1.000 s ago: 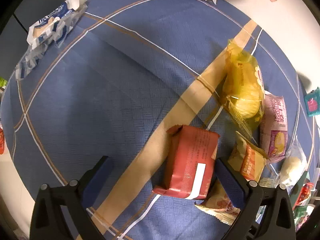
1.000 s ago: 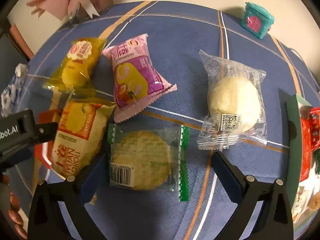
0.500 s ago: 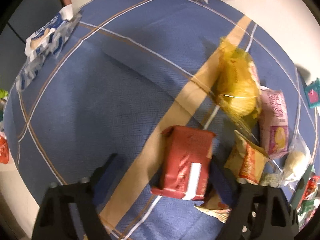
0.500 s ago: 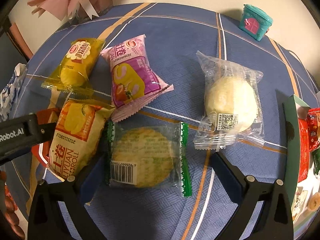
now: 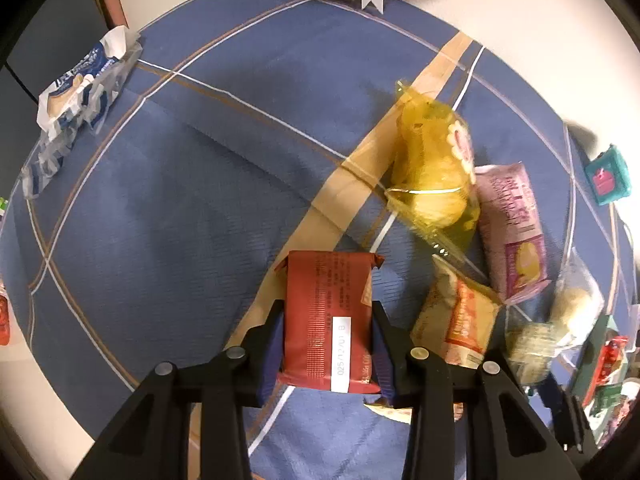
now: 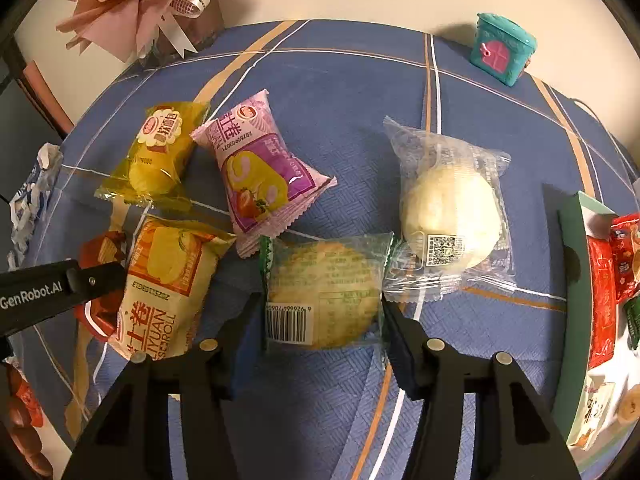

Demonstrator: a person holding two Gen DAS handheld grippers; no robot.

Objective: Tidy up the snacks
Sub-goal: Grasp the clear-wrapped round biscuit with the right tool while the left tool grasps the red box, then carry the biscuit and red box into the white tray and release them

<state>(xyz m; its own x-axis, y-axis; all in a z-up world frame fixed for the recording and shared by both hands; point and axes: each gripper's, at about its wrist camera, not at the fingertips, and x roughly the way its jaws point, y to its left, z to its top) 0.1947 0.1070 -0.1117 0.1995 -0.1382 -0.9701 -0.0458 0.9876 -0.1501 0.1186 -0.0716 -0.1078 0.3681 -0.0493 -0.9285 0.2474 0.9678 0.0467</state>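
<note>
Left wrist view: left gripper (image 5: 329,354) closing, pads against the sides of the red packet (image 5: 329,320) near the tablecloth's (image 5: 180,208) near edge; a shallow pinch could let it slide out. Right wrist view: right gripper (image 6: 322,338) closing around the clear-wrapped cracker (image 6: 324,290) mid-cloth; too much squeeze might crack it.

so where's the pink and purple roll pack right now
In the right wrist view the pink and purple roll pack lies left of centre on the blue cloth, between the yellow pack and the clear-wrapped bun.
</note>
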